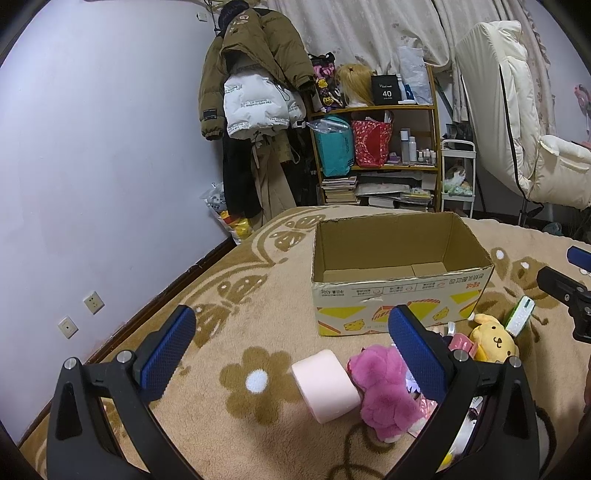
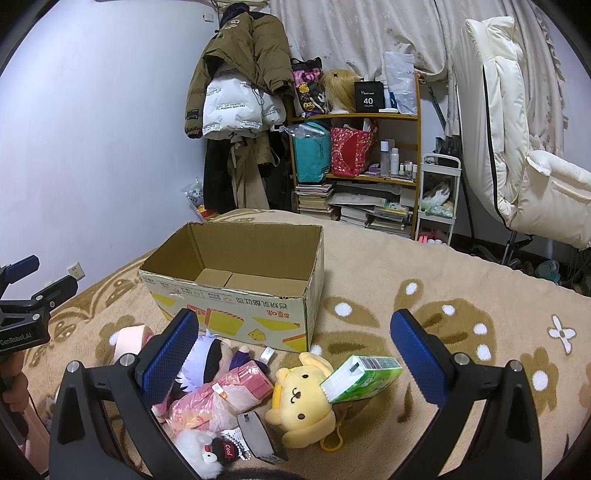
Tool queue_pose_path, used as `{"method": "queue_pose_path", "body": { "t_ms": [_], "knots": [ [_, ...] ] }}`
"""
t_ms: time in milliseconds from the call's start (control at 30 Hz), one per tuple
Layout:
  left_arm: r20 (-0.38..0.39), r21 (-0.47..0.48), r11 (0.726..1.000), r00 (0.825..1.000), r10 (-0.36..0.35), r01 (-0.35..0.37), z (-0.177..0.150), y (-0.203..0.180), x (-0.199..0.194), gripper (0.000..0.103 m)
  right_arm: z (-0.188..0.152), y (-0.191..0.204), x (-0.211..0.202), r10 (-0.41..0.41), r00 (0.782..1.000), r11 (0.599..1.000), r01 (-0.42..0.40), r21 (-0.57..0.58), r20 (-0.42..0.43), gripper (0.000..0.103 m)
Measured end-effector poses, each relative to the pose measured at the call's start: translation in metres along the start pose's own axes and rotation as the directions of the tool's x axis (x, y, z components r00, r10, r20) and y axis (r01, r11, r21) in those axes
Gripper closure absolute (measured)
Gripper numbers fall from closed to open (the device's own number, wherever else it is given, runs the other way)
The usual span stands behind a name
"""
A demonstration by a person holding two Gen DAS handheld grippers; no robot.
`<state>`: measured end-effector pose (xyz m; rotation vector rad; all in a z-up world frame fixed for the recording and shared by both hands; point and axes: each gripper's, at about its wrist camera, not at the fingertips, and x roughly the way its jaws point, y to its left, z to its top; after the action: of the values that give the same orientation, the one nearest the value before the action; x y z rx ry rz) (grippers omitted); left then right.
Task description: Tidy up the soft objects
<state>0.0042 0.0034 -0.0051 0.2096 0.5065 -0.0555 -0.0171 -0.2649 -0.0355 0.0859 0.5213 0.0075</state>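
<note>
Both claws, left gripper and right gripper, gape wide with nothing in them (box has nothing inside), so gently squeeze the yellow plush just in front of the box.

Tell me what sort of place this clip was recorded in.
Most likely a bedroom in a home. The cardboard box and plush toys sit on a fleecy flower-patterned blanket; behind are a brown jacket hung by the wall, a cluttered wooden shelf and drawn curtains.
</note>
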Motion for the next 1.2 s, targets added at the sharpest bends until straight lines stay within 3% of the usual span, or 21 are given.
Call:
{"method": "queue_pose_path", "body": {
  "t_ms": [1200],
  "knots": [
    [-0.002,0.008,1.000,1.000,0.000,0.000,-0.0012,-0.0028,-0.0013,0.000,-0.0052,0.0005,0.0045,0.000,1.000,1.000,0.000,0.001,-0.002,0.000]
  ]
}}
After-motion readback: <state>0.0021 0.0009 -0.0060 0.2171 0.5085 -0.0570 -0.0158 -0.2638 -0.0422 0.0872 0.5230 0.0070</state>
